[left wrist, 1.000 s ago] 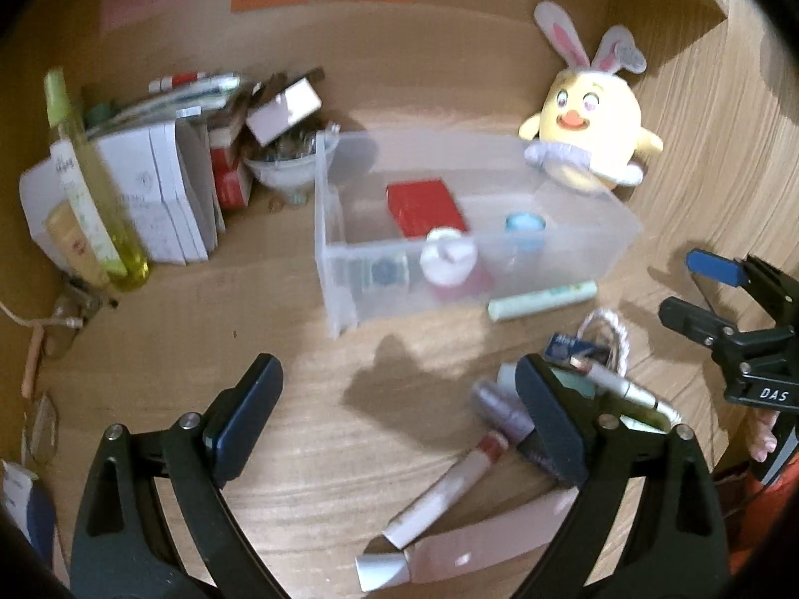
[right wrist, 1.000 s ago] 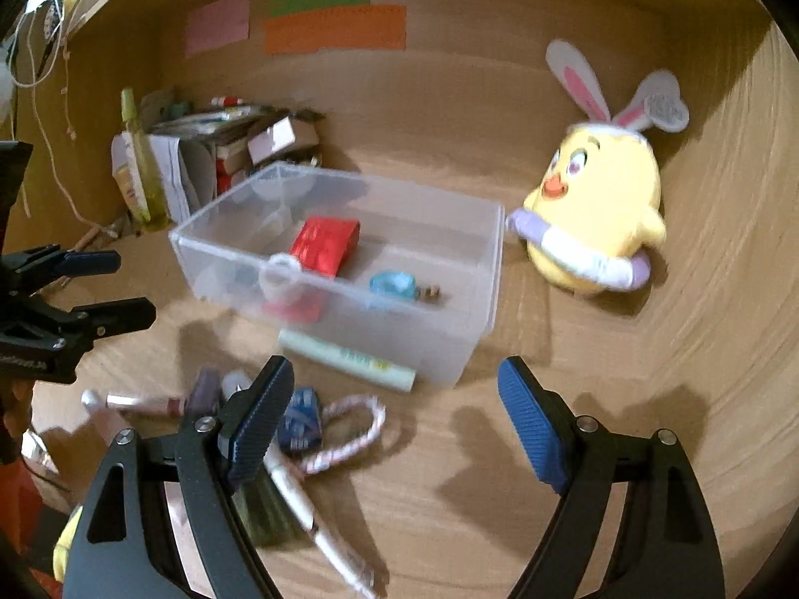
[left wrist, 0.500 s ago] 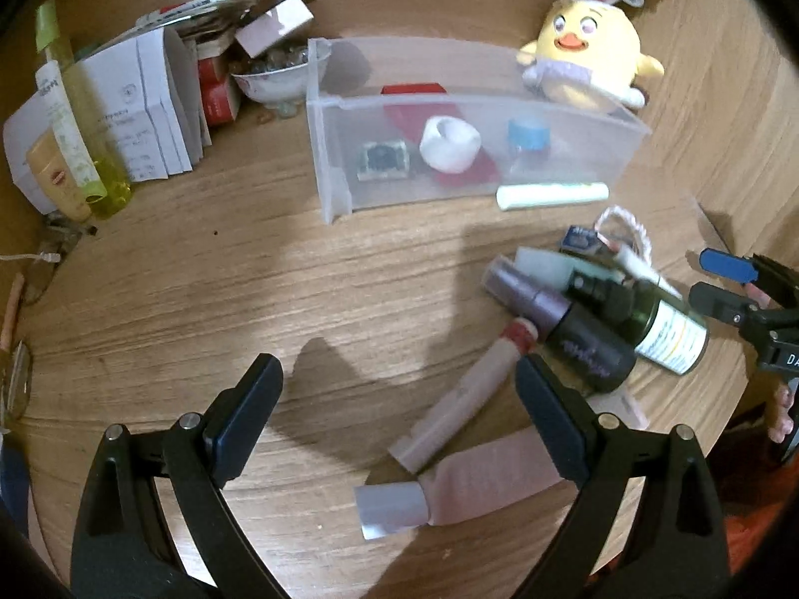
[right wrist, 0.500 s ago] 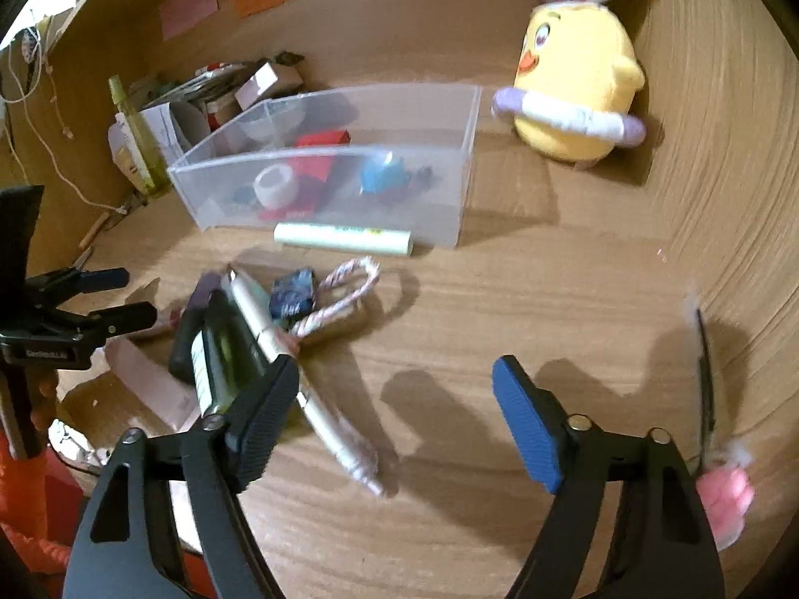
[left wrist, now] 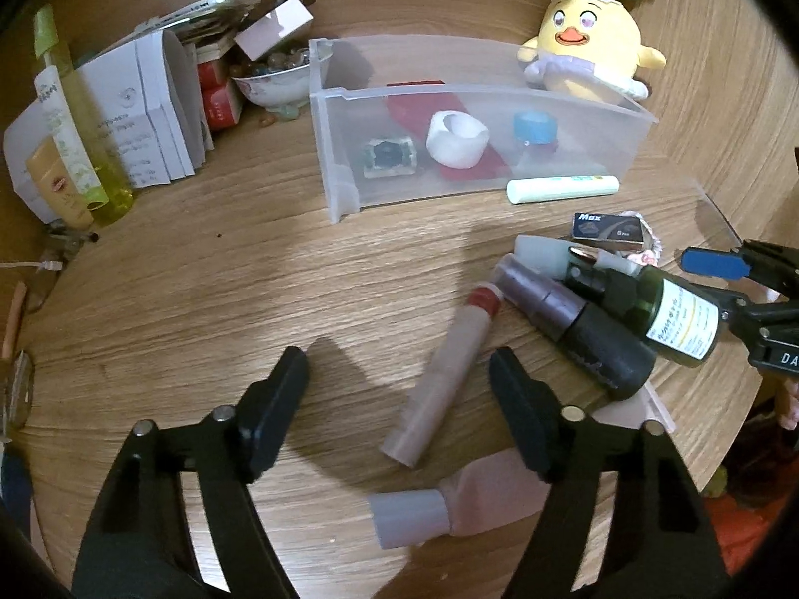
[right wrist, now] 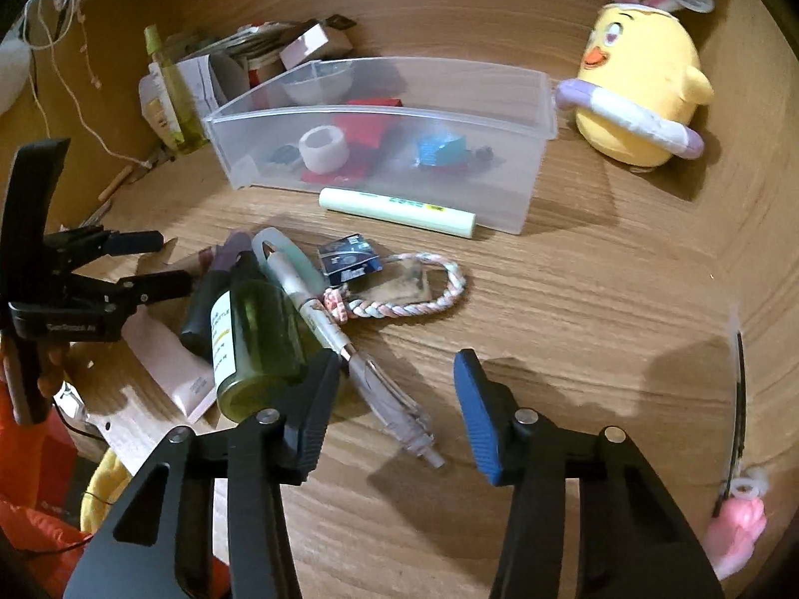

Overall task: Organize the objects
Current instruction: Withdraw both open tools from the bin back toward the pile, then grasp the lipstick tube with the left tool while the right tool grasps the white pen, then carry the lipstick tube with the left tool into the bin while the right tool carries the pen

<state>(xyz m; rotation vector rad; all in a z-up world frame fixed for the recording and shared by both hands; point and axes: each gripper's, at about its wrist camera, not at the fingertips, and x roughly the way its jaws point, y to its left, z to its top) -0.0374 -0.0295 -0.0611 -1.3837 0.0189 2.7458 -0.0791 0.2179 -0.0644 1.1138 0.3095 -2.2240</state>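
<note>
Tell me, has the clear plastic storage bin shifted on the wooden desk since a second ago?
No. The clear plastic bin sits beside the yellow plush chick and against the pale green tube as before; only the cameras tipped downward.

Yellow chick plush (left wrist: 589, 35) at 1 o'clock, papers (left wrist: 135, 115) and yellow-green bottle (left wrist: 75, 125) at 10, on wooden desk (left wrist: 199, 289).

Both claws lower, narrower.
</note>
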